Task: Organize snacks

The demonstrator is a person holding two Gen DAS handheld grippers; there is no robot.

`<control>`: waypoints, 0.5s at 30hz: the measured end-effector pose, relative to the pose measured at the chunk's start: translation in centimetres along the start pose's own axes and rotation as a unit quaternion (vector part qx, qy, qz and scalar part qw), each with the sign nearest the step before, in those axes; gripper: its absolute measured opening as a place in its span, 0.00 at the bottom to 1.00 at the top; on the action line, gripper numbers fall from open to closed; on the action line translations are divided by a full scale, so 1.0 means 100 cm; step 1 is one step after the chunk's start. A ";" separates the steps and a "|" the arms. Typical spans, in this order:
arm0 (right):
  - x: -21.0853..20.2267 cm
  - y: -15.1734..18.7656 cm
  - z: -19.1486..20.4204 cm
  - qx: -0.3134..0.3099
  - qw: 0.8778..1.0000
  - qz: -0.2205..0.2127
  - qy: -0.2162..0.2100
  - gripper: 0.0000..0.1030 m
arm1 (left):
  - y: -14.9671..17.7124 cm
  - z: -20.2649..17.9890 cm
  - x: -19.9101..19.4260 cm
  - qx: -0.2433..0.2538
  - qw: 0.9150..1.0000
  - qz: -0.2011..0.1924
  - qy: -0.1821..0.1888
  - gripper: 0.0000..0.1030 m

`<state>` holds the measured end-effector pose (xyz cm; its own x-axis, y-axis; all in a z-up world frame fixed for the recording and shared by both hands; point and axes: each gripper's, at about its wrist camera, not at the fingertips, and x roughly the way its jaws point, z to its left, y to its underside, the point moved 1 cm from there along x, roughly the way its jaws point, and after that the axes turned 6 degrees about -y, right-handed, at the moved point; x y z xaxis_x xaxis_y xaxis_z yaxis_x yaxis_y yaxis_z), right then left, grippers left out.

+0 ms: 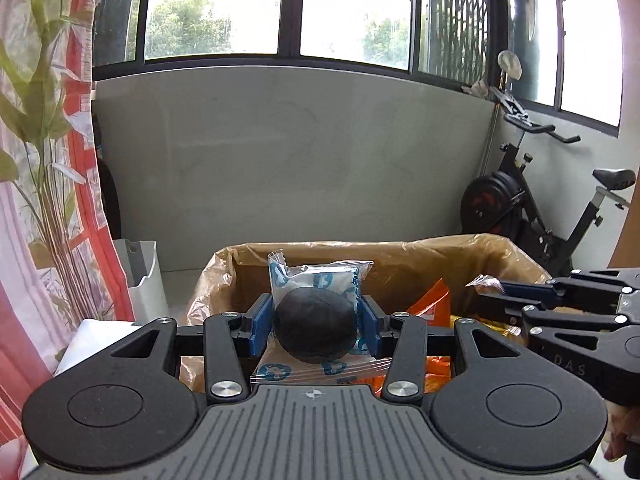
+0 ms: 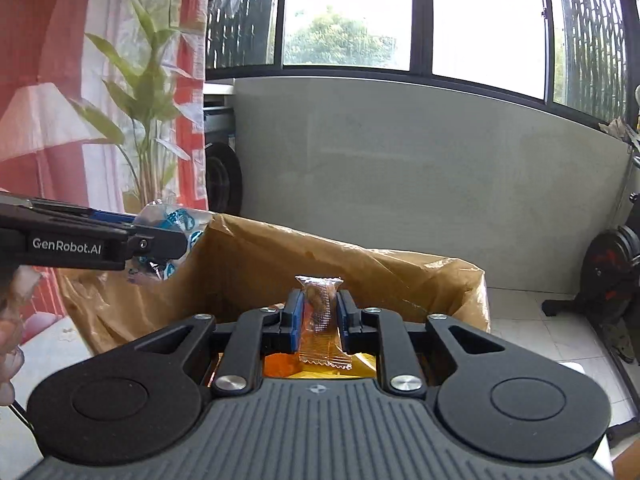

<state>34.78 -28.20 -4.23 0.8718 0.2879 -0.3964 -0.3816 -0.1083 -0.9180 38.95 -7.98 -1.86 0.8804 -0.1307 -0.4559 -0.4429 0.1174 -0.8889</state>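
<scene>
The left claw [image 1: 315, 326] is clamped on a clear wrapper printed with blue marks, and inside it sits a round black bun [image 1: 316, 325]. Its 2 blue pads press the bun's sides, so the jaws stand partway apart around that bulk. The packet is upright, its crimped top edge rising above the pads and its lower edge hanging below them. From the right wrist view the same packet [image 2: 176, 220] shows at the left, pinched in the left claw [image 2: 160, 240] beside the box rim.

The right claw [image 2: 319, 316] is drawn narrow on a slim, clear orange-tinted snack packet [image 2: 322, 320] with a brown piece inside. The packet stands upright between the blue pads, both crimped ends free. In the left wrist view the right claw [image 1: 496, 294] reaches in from the right with the packet's crinkled end [image 1: 486, 283] poking out of its tips.

Both packets are held in the air above a cardboard box [image 1: 420, 252] lined with a brownish plastic bag [image 2: 256, 256]. Inside the box lie more snacks, among them an orange pack [image 1: 434, 306] and yellow wrappers [image 2: 360, 364].

Behind the box is a grey wall under dark-framed windows. An exercise bike [image 1: 532, 200] stands at the right, a patterned curtain [image 1: 48, 160] hangs at the left, and a white bin [image 1: 144, 276] sits by it on the floor. Part of a hand [image 2: 10, 328] shows at the left edge of the right wrist view.
</scene>
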 end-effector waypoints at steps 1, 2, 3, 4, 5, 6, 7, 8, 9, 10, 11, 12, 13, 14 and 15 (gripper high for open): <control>0.002 0.000 -0.001 -0.001 1.000 0.007 0.005 0.19 | 0.001 0.001 0.003 -0.001 1.000 0.006 -0.005 0.49; 0.003 0.001 -0.002 -0.001 1.000 0.013 0.008 0.19 | 0.000 0.008 0.010 -0.005 1.000 0.012 -0.006 0.52; 0.002 0.002 -0.004 0.002 1.000 0.018 0.010 0.20 | 0.000 0.010 0.009 -0.009 1.000 0.013 0.000 0.57; 0.000 0.003 -0.005 0.004 1.000 0.019 0.011 0.24 | 0.000 0.012 0.008 -0.012 1.000 0.012 0.006 0.60; -0.001 0.004 -0.006 0.004 1.000 0.020 0.012 0.31 | -0.002 0.016 0.007 -0.013 1.000 0.009 0.008 0.66; -0.003 0.004 -0.007 0.004 1.000 0.020 0.015 0.35 | -0.003 0.017 0.004 -0.012 1.000 0.006 0.006 0.69; -0.005 0.004 -0.008 0.003 1.000 0.020 0.017 0.43 | -0.005 0.017 0.001 -0.009 1.000 0.002 0.003 0.74; -0.007 0.003 -0.009 0.004 1.000 0.019 0.018 0.49 | -0.007 0.017 -0.002 -0.004 1.000 -0.003 0.002 0.78; -0.009 0.002 -0.010 0.006 1.000 0.018 0.019 0.52 | -0.009 0.016 -0.006 0.000 1.000 -0.005 0.002 0.81; -0.011 0.000 -0.009 0.008 1.000 0.018 0.019 0.59 | -0.010 0.016 -0.010 0.003 1.000 -0.008 0.001 0.85; -0.015 -0.001 -0.009 0.009 1.000 0.017 0.016 0.67 | -0.012 0.015 -0.016 0.006 1.000 -0.014 0.000 0.87; -0.018 -0.003 -0.008 0.008 1.000 0.015 0.009 0.72 | -0.013 0.015 -0.022 0.008 1.000 -0.021 0.001 0.88; -0.022 -0.003 -0.007 0.006 1.000 0.012 0.006 0.81 | -0.014 0.015 -0.028 0.010 1.000 -0.027 0.003 0.89; -0.027 -0.003 -0.006 0.004 1.000 0.009 0.006 0.85 | -0.014 0.012 -0.035 0.014 0.999 -0.034 0.003 0.91; -0.033 -0.005 -0.005 0.003 1.000 0.004 0.006 0.87 | -0.016 0.010 -0.041 0.018 0.999 -0.037 -0.002 0.91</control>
<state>32.25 -29.54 -2.52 0.8724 0.2752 -0.4039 -0.3902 -0.1057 -0.9147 36.19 -6.66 1.43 0.9112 -0.1368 -0.3886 -0.3699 0.1436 -0.9179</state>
